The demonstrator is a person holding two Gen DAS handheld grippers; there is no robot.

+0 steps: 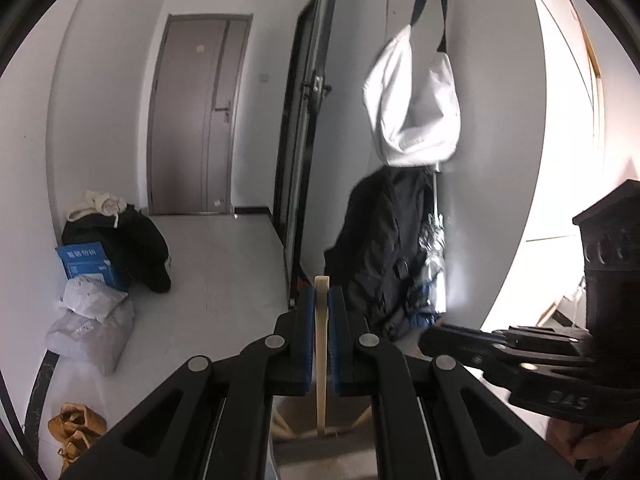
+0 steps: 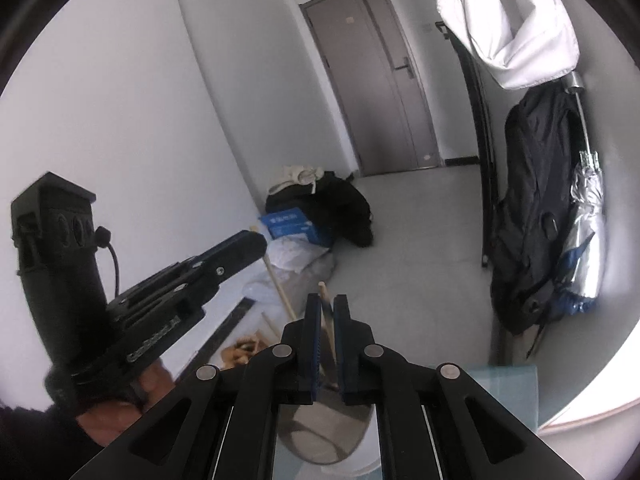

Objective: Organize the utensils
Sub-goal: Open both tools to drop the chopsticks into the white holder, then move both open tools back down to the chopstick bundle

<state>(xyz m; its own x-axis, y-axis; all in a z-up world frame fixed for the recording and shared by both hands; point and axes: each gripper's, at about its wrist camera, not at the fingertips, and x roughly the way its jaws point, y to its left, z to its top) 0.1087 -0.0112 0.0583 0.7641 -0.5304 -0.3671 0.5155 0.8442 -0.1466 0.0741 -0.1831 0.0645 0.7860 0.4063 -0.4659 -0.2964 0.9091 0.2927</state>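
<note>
My left gripper [image 1: 321,300] is shut on a pale wooden utensil handle [image 1: 321,356] that stands upright between its blue pads, its end poking above the fingertips. Below it several more wooden handles [image 1: 286,426] lean in a holder. My right gripper [image 2: 327,312] is shut on a thin wooden stick [image 2: 329,322], slightly tilted, above a round grey-rimmed holder [image 2: 320,436]. The right gripper also shows at the right in the left wrist view [image 1: 430,334], and the left gripper shows at the left in the right wrist view [image 2: 256,242], holding a long wooden stick [image 2: 280,288].
A grey door [image 1: 196,116] stands at the far end of a grey floor. Clothes, a blue box [image 1: 86,264] and white bags [image 1: 92,320] lie by the left wall. A white bag [image 1: 412,100], a black backpack [image 1: 384,252] and a silver umbrella [image 2: 584,240] hang on the right.
</note>
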